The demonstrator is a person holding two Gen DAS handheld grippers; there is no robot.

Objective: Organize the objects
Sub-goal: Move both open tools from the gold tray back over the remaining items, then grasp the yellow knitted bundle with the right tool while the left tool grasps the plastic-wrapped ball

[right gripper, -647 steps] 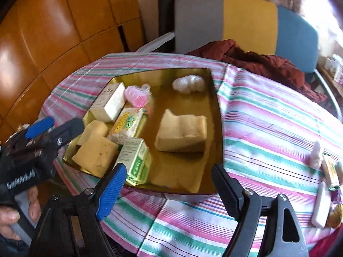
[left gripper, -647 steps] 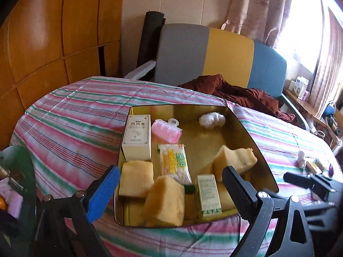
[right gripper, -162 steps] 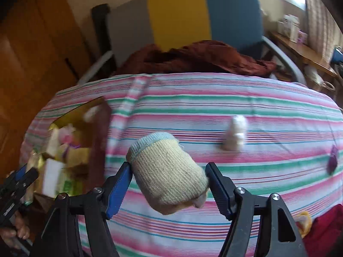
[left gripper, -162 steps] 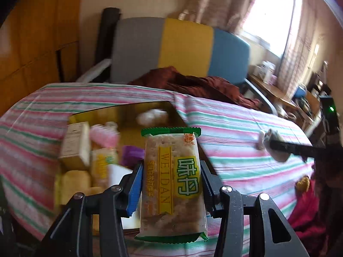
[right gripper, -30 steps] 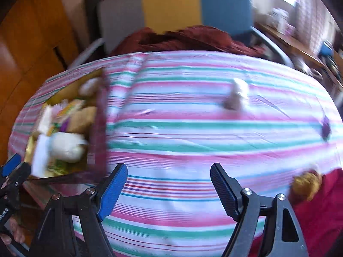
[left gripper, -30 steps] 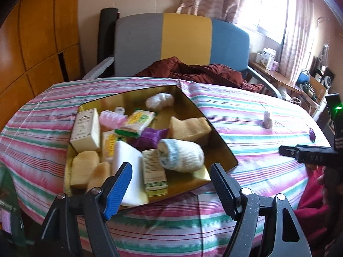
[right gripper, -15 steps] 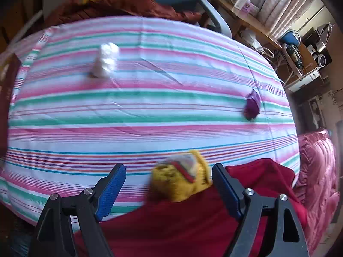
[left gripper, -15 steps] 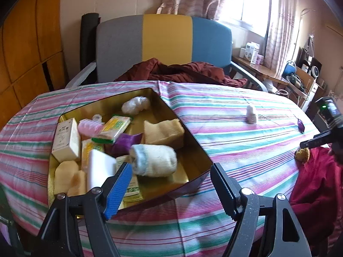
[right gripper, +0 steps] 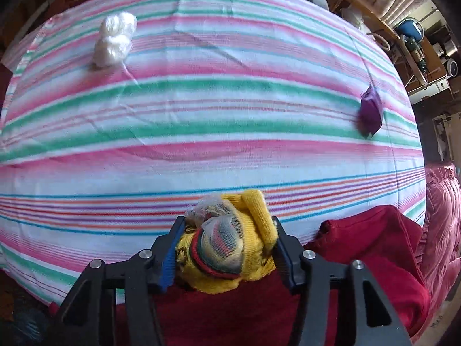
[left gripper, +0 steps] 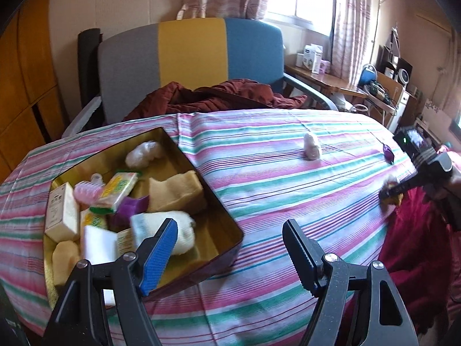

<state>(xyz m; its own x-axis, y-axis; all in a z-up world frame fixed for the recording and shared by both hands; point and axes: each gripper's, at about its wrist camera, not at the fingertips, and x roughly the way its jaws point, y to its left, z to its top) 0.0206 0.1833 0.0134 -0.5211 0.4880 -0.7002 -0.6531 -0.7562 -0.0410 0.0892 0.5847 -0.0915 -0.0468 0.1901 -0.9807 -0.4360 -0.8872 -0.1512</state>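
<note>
Right wrist view: your right tool [right gripper: 224, 255] is clamped on the yellow knitted bundle [right gripper: 230, 239] at the bench's near right edge, over red cloth [right gripper: 360, 248].
Left tool [left gripper: 229, 248]: wide apart, empty, hanging above the near corner of the gold tray [left gripper: 227, 219].
Key relation: tray lies far to your left of the bundle, across the striped tablecloth [left gripper: 273, 173]; the left tool is nearer it.
Bundle axis: lumpy, no clear long axis.
Loose items: white puff [right gripper: 115, 39] and purple packet [right gripper: 370, 112], well apart on the cloth.
Tray: crowded; freest floor looks to be its right side.
Room: tricolour chair [left gripper: 190, 54] behind, window beyond.
</note>
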